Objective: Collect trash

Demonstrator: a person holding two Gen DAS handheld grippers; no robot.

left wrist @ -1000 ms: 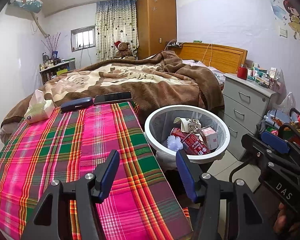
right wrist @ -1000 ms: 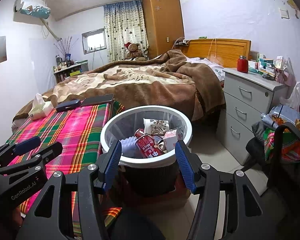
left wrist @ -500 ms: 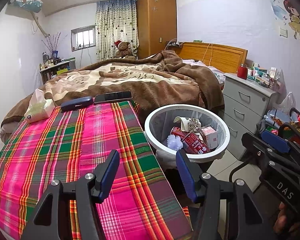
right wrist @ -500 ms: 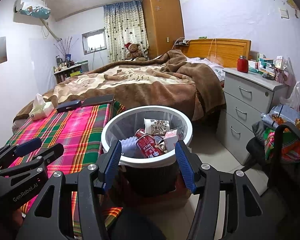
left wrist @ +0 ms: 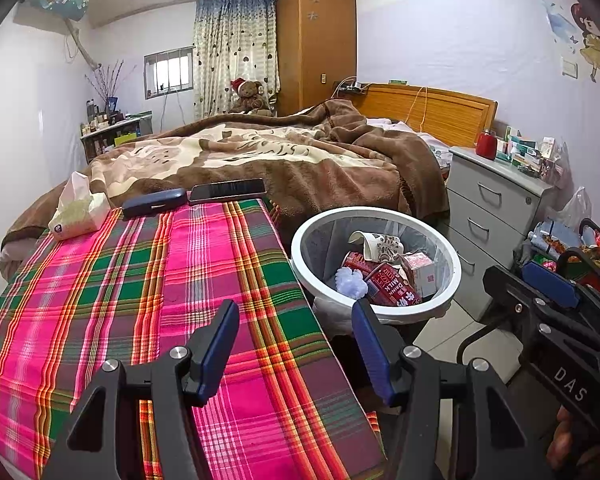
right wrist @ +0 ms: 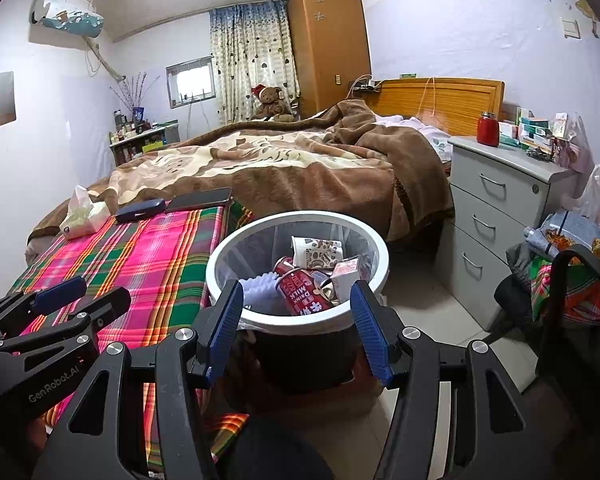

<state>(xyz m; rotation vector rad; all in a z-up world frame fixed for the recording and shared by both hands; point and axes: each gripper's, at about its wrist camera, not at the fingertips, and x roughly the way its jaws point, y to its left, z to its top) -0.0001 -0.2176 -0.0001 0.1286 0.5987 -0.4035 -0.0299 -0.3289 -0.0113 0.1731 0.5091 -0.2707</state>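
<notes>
A white-rimmed waste bin (left wrist: 452, 256) (right wrist: 220, 256) stands on the floor beside the plaid-covered table (left wrist: 120, 280) (right wrist: 140, 248). Inside it lie a patterned paper cup (left wrist: 380, 242) (right wrist: 316, 252), a red milk can (left wrist: 390, 290) (right wrist: 302, 292), a small carton (left wrist: 422, 270) and white frilly paper (left wrist: 350, 282). My left gripper (left wrist: 296, 330) hovers open over the table's right edge, with nothing between its blue pads. My right gripper (right wrist: 298, 314) hangs open just in front of the bin's near rim, also empty. Each gripper shows at the side of the other's view.
On the table's far end lie a tissue pack (left wrist: 78, 210), a dark case (left wrist: 154, 202) and a phone (left wrist: 228, 190). Behind is a bed with a brown blanket (left wrist: 280, 152). A grey drawer unit (left wrist: 496, 216) stands right of the bin, clutter (right wrist: 572, 264) further right.
</notes>
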